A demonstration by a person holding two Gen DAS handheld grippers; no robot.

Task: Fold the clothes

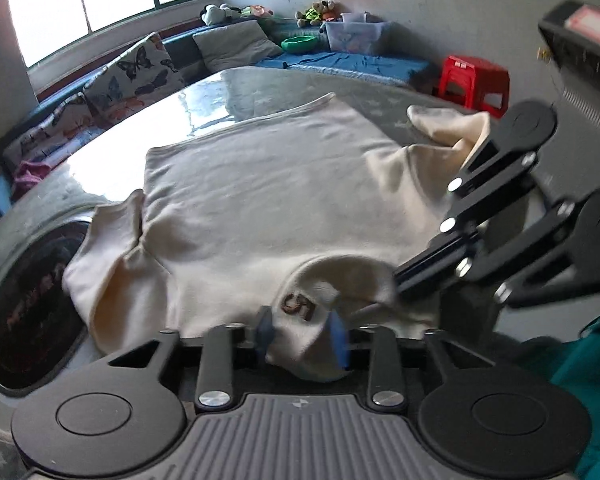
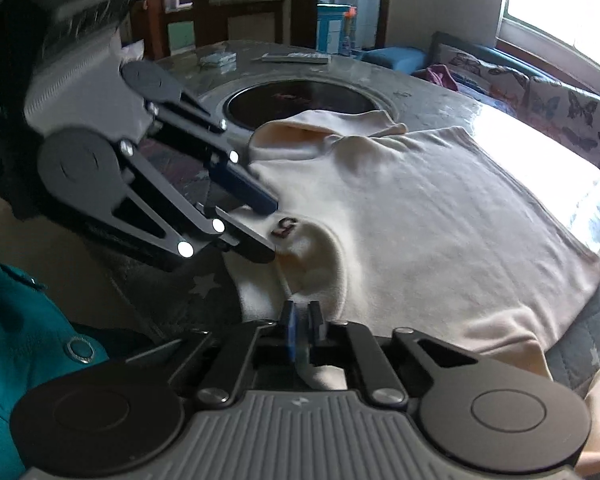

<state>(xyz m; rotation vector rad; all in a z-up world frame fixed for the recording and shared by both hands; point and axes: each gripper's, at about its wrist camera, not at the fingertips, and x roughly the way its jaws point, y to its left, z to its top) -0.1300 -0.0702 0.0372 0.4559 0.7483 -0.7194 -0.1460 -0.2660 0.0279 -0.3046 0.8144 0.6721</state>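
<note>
A cream T-shirt (image 1: 268, 192) lies spread flat on the table, its collar with a brown "5" label (image 1: 298, 306) toward me; it also shows in the right wrist view (image 2: 420, 208). My left gripper (image 1: 304, 332) has its blue-padded jaws a hand's width apart around the collar fabric at the label; it also shows in the right wrist view (image 2: 274, 228). My right gripper (image 2: 303, 322) is shut on the shirt's shoulder edge beside the collar; it also shows in the left wrist view (image 1: 396, 284). One sleeve (image 1: 104, 276) lies at the left, the other sleeve (image 1: 448, 124) is folded up at the right.
The grey table (image 1: 228, 88) has a round dark inset (image 2: 300, 100) by the left sleeve. Butterfly cushions (image 1: 136, 72), a blue bench, a red stool (image 1: 472, 80) and a clear bin stand beyond. A teal garment (image 2: 16, 340) lies near the table's near edge.
</note>
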